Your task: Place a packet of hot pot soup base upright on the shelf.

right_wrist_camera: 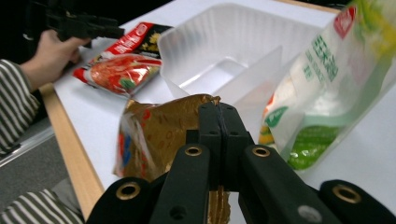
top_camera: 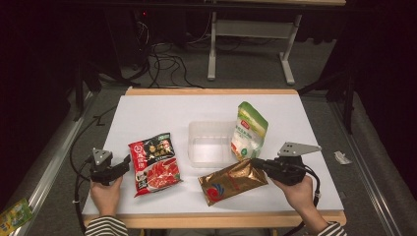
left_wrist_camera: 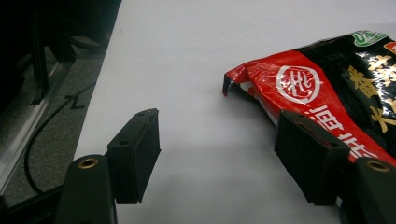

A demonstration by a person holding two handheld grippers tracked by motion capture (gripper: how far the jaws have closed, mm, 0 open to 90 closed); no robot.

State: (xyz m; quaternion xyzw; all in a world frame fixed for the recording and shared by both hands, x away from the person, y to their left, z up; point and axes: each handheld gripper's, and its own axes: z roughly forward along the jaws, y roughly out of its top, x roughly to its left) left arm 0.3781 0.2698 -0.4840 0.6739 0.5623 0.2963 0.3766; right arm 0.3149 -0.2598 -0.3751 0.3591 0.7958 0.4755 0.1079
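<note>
A gold snack bag (top_camera: 232, 181) lies near the table's front, its right end raised off the surface. My right gripper (top_camera: 258, 164) is shut on that end; in the right gripper view the black jaws (right_wrist_camera: 219, 122) pinch the gold snack bag (right_wrist_camera: 156, 135) at its top edge. A red and black packet (top_camera: 154, 163) lies flat to the left. My left gripper (top_camera: 123, 164) rests at the table's left front, open, with the red and black packet (left_wrist_camera: 327, 88) just beyond its right jaw. A clear plastic tub (top_camera: 210, 143) sits mid-table, and a green and white pouch (top_camera: 249, 131) stands against its right side.
The white table top (top_camera: 147, 113) has a wooden front edge (top_camera: 211, 219). Beyond it stand a grey table frame (top_camera: 251, 44) and floor cables (top_camera: 167, 61). A small packet (top_camera: 14, 214) lies on the floor at the left. A scrap (top_camera: 342, 157) lies off the right edge.
</note>
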